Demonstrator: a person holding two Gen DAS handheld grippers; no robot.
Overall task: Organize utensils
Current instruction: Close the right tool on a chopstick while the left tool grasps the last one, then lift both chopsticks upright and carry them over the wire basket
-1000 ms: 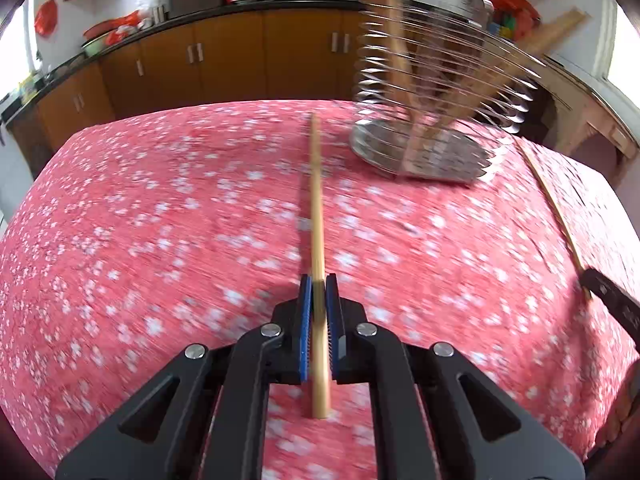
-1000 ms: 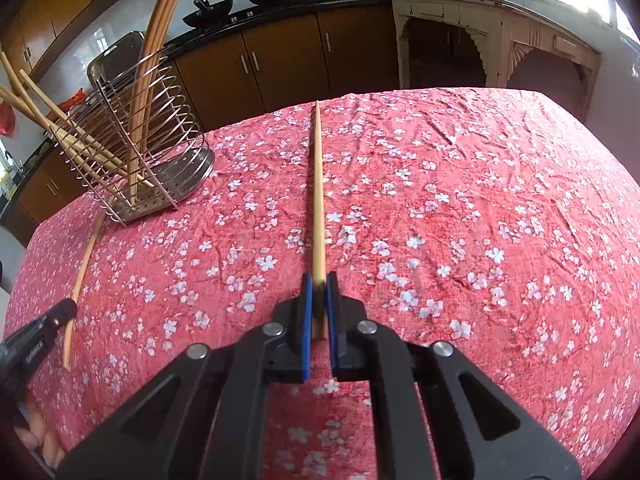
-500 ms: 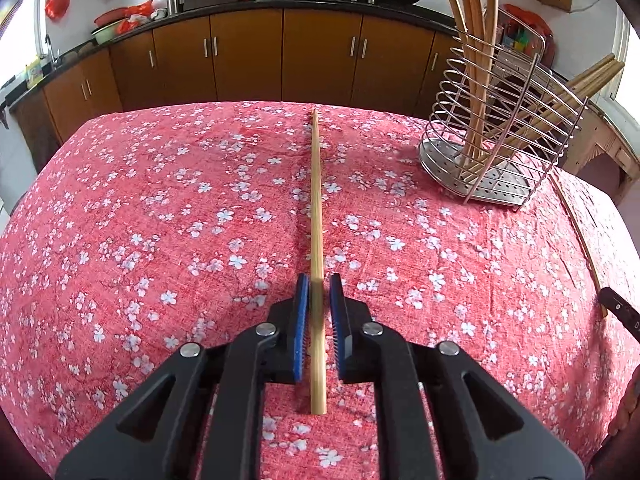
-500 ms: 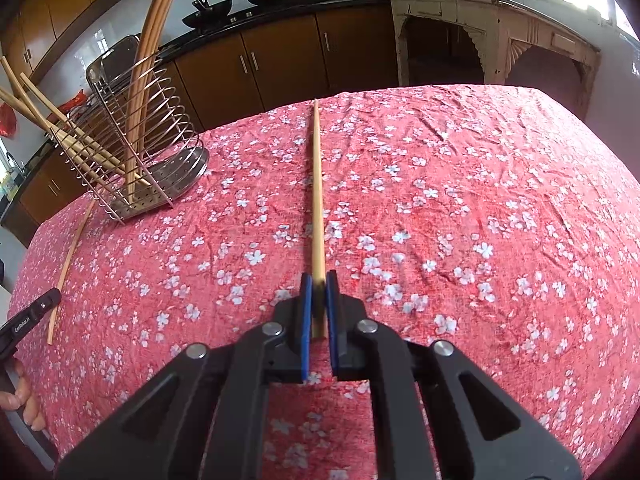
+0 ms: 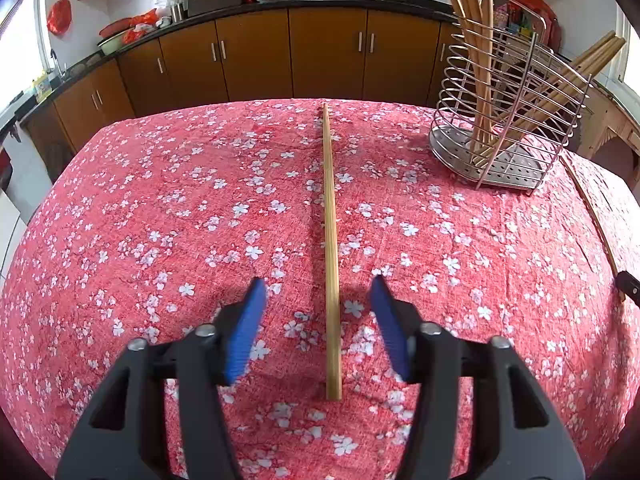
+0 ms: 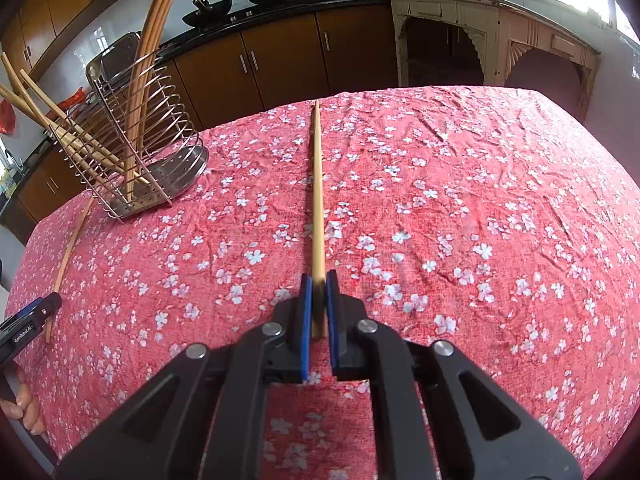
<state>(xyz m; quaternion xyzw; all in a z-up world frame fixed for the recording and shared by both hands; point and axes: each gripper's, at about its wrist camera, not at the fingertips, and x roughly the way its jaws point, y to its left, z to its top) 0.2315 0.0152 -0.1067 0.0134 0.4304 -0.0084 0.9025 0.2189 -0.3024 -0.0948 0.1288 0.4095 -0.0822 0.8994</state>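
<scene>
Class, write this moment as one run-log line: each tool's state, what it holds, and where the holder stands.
left tool: open, just opening, chopstick lying free between | right tool: shut on second chopstick | wire holder: upright on tablecloth

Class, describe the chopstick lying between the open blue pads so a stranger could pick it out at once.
Start at the red floral tablecloth with the wire utensil rack. The chopstick lies flat, left of the rack, between the open left hand-held gripper pads, touching neither. Unlike the rack's upright sticks, it is alone on the cloth.
</scene>
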